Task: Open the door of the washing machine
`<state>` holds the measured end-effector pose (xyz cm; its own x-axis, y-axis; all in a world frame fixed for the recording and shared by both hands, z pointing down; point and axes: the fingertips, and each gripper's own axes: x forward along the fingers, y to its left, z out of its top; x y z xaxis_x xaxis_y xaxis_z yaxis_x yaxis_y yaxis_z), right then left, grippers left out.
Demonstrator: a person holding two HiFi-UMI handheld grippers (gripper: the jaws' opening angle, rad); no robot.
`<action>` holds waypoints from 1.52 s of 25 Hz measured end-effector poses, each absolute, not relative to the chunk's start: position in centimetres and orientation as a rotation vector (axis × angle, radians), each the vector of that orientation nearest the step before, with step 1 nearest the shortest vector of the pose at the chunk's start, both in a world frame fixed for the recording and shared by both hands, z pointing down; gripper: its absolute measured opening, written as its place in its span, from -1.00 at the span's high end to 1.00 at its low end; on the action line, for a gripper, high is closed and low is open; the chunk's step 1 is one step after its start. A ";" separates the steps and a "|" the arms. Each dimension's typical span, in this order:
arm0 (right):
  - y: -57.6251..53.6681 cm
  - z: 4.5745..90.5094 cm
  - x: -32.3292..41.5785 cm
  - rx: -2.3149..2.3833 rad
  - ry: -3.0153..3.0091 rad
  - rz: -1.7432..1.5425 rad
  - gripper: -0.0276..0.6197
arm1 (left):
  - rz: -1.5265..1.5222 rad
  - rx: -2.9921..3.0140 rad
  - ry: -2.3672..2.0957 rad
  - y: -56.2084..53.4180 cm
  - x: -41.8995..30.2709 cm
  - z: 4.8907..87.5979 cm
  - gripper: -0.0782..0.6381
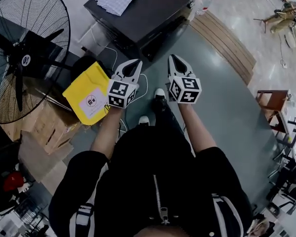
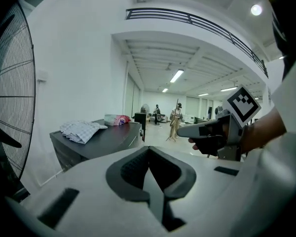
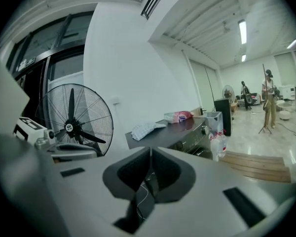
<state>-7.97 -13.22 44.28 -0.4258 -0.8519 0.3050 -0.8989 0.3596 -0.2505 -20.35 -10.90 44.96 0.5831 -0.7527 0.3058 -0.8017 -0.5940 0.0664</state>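
Head view | washing machine [image 1: 138, 19] ahead, well apart | left tool [image 1: 130, 68], right tool [image 1: 176, 63]: together

Your left gripper [image 1: 134, 63] and right gripper [image 1: 174, 58] sit side by side mid-frame, pointing toward the top edge. Both pairs of jaws are closed, empty.

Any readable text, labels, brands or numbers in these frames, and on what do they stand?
No text can be read anywhere.
Yellow bag: printed label, too small to read.
Fan hub: round badge, blurred.
Pink packet on the washing machine: print blurred.
Marker cubes: black-and-white square markers, no words.
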 end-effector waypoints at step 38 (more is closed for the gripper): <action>-30.6 83.6 -10.6 1.305 -1.735 1.135 0.32 | 0.503 2.006 -1.597 -11.1 -29.4 61.4 0.78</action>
